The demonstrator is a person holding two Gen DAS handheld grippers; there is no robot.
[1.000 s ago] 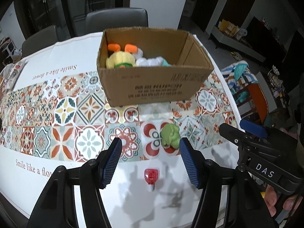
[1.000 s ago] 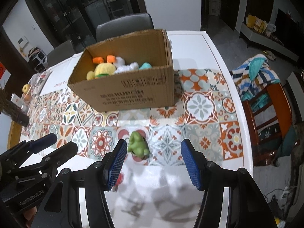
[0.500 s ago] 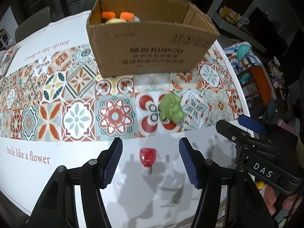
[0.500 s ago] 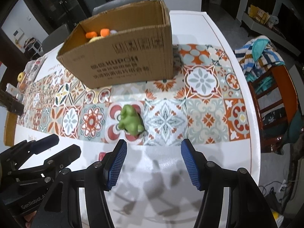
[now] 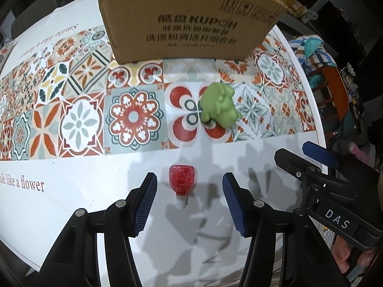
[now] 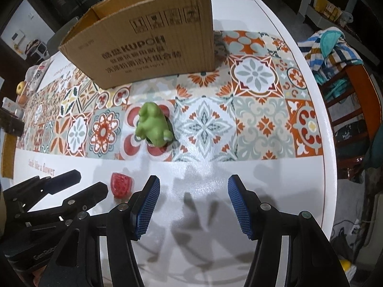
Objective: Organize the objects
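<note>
1. Red toy (image 5: pixel 181 182): lies on the white strip near the table's (image 5: pixel 71 210) front edge, between the spread fingers of the left tongs (image 5: pixel 189 202), untouched.
2. Right tongs (image 6: pixel 193 206): spread, empty, near the green toy (image 6: pixel 153 125) on the tiled band.
3. Risk: the small, rounded toy may squirt out if pinched off-centre.
4. Cardboard box (image 5: pixel 189 21) stands toward the far edge; the room is dim, with chairs around.

Red bottle (image 5: pixel 181 180) between parted left gripper (image 5: pixel 189 203) fingers (image 5: pixel 145 203).

Cardboard box (image 5: pixel 189 19) top cropped (contents hidden from both views).
</note>
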